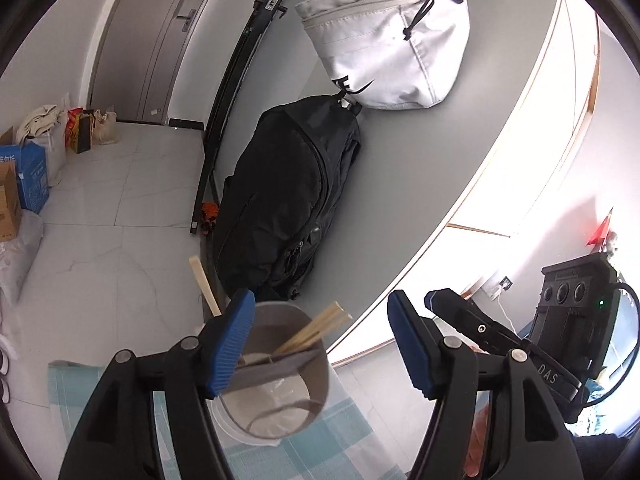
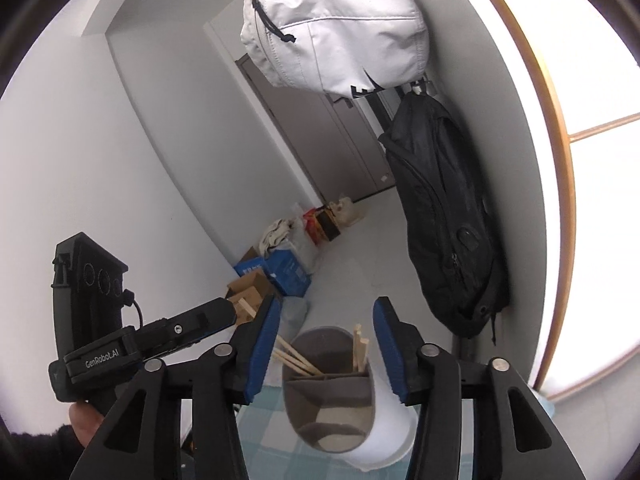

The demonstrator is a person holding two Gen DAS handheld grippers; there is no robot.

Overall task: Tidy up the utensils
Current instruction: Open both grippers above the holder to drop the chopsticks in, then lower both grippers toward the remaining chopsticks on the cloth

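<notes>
Wooden chopsticks [image 2: 298,358] standing tilted in divided utensil holder [image 2: 332,396], tips upward, between parted, empty right gripper [image 2: 324,352] pads, left gripper [image 1: 320,344] likewise spread, empty.

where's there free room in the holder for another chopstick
The utensil holder is split by a divider. Chopsticks crowd the far-left section, a wooden pair the far-right. The near compartment looks bare. Both grippers are open.
</notes>
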